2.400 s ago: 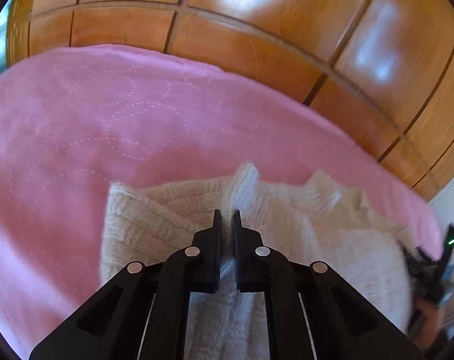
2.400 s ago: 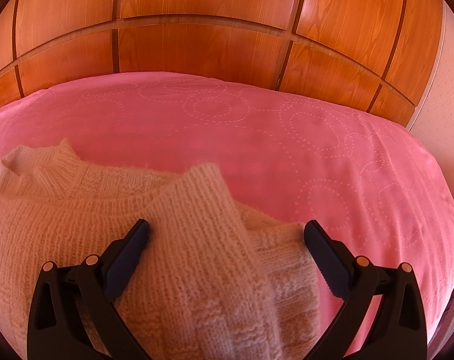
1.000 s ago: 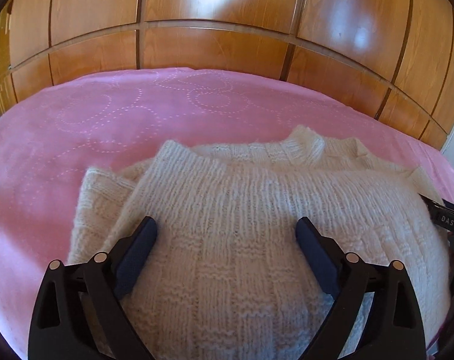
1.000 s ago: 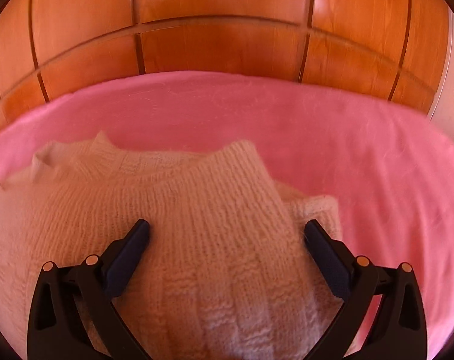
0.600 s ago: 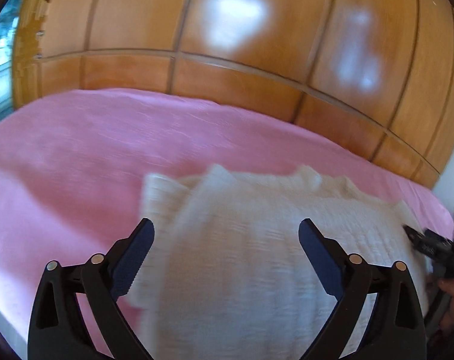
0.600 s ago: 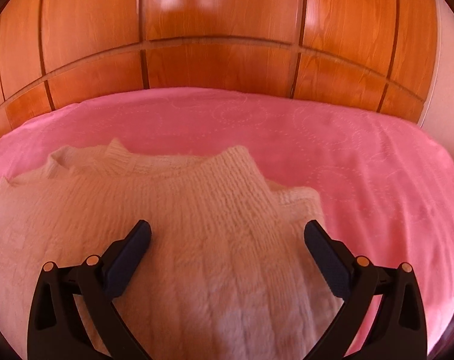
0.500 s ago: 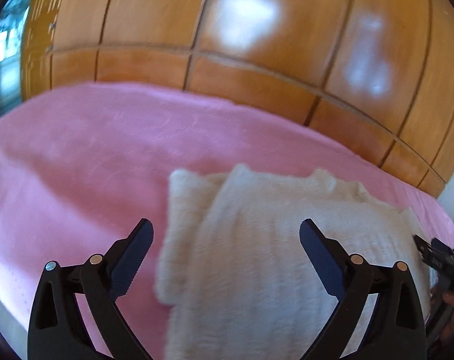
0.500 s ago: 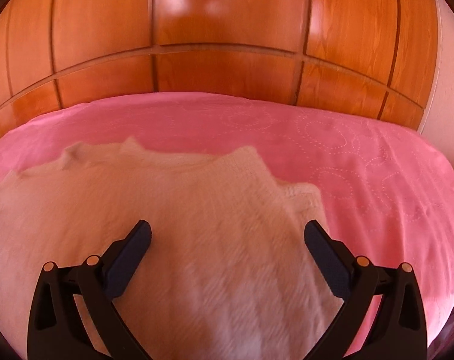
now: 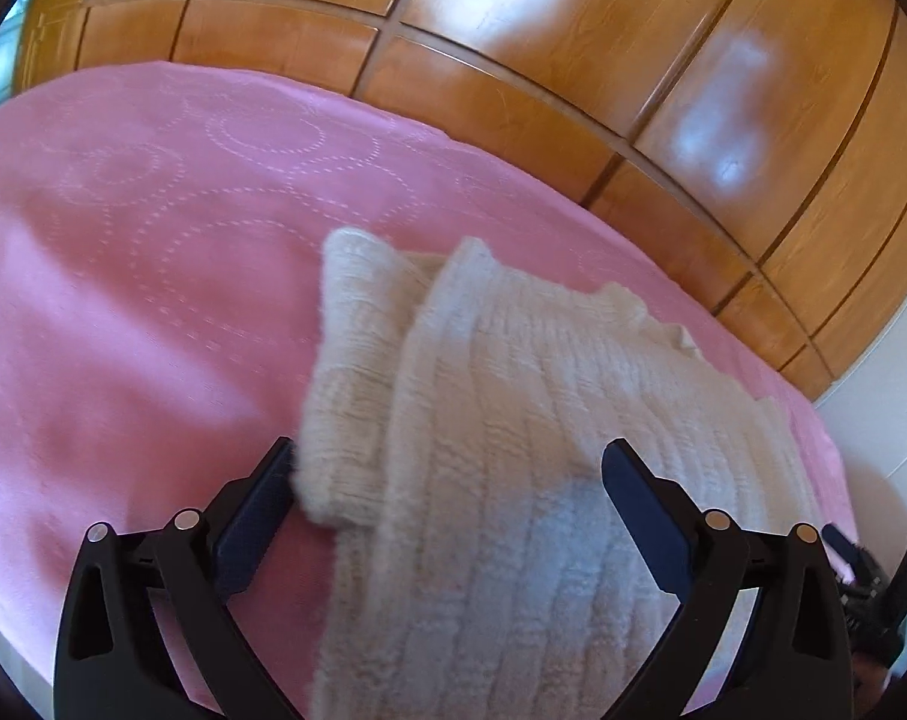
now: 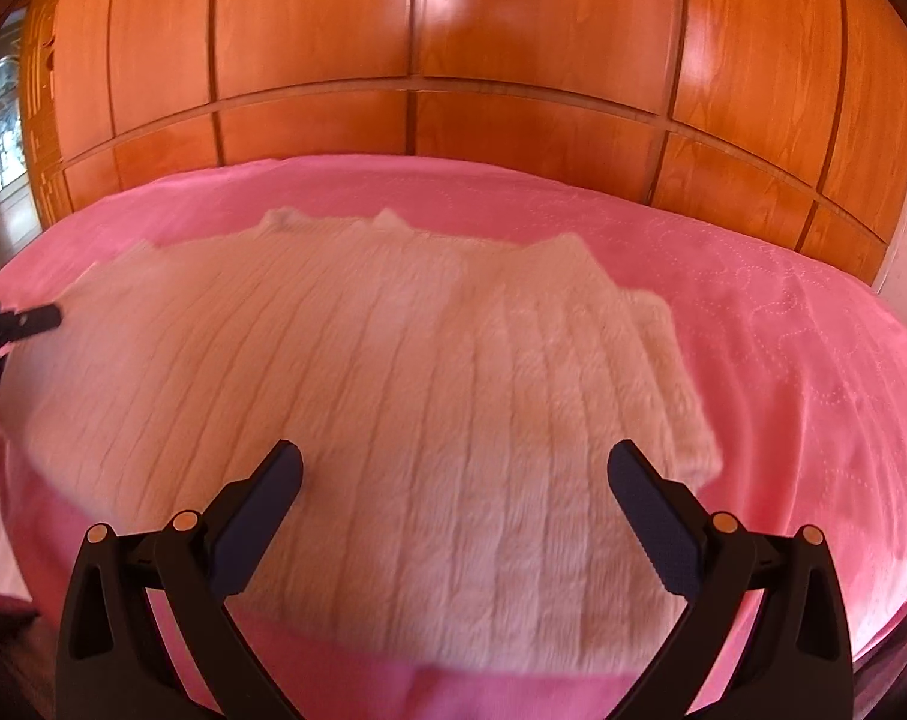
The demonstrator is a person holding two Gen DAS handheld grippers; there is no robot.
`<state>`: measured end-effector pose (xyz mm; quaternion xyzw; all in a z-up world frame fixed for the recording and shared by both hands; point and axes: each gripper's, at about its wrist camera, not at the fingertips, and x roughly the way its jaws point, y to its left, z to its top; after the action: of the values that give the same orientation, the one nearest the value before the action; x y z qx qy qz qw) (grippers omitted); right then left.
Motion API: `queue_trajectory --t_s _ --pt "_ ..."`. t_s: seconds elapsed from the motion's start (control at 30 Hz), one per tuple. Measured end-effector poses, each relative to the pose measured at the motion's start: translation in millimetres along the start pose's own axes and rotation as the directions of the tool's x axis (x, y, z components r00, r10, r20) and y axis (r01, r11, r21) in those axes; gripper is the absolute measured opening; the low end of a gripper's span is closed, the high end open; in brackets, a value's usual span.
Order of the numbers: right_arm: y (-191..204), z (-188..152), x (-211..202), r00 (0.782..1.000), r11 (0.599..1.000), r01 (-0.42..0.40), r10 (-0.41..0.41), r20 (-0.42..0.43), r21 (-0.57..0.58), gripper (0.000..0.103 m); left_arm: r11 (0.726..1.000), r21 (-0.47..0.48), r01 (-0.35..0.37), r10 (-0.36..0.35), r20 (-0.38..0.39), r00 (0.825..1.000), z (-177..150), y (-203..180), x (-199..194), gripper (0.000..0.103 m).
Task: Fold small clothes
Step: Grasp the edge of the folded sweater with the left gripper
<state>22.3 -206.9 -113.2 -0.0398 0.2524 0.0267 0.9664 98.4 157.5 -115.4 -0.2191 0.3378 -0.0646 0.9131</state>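
- The left hand-held gripper [image 9: 447,468] is spread wide and holds nothing; its left finger [image 9: 255,516] sits just beside a folded-in sleeve [image 9: 357,360].
- The right hand-held gripper [image 10: 453,474] is also spread wide and empty, hovering over the near part of the sweater [image 10: 357,360].
- The cream knitted sweater lies flat on the bed, sleeves folded inward, collar toward the far side.
- A pink bedspread [image 10: 783,360] with stitched circles covers the bed.
- Glossy wooden wardrobe doors [image 10: 453,60] stand behind.
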Motion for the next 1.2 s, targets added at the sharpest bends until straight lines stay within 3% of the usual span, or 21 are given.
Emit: queue_trajectory --t_s 0.13,0.27,0.37,0.63,0.9,0.97,1.03,1.2 --pt "16 -14 17 0.995 0.99 0.091 -0.096 -0.037 -0.111 0.101 1.0 0.011 -0.02 0.02 -0.012 1.0 0 -3 5 0.099" --pt "12 -31 21 0.996 0.996 0.08 -0.079 0.036 -0.028 0.101 0.999 0.032 -0.032 0.033 -0.021 0.999 1 -8 9 0.099" --pt "11 -33 21 0.996 0.996 0.08 -0.079 0.047 -0.031 0.101 1.0 0.027 -0.01 0.011 -0.039 0.999 4 -7 11 0.099" --pt "10 -33 20 0.996 0.997 0.077 -0.075 0.048 -0.03 0.101 0.993 -0.098 0.069 -0.074 -0.048 0.996 7 12 5 0.098" --pt "10 -33 17 0.996 0.997 0.072 -0.07 0.053 -0.022 0.101 0.961 -0.231 0.15 -0.169 -0.064 0.984 13 35 5 0.08" --pt "9 -34 18 0.996 0.997 0.072 -0.071 0.052 -0.022 0.101 0.965 -0.225 0.137 -0.159 -0.083 0.984 13 35 5 0.066" --pt "9 -34 18 0.996 0.997 0.072 -0.071 0.053 -0.021 0.101 0.96 -0.237 0.148 -0.174 -0.092 0.981 8 38 2 0.058" --pt "9 -34 18 0.996 0.997 0.073 -0.072 0.054 -0.019 0.101 0.936 -0.3 0.183 -0.217 -0.085 0.972 19 44 17 0.057"
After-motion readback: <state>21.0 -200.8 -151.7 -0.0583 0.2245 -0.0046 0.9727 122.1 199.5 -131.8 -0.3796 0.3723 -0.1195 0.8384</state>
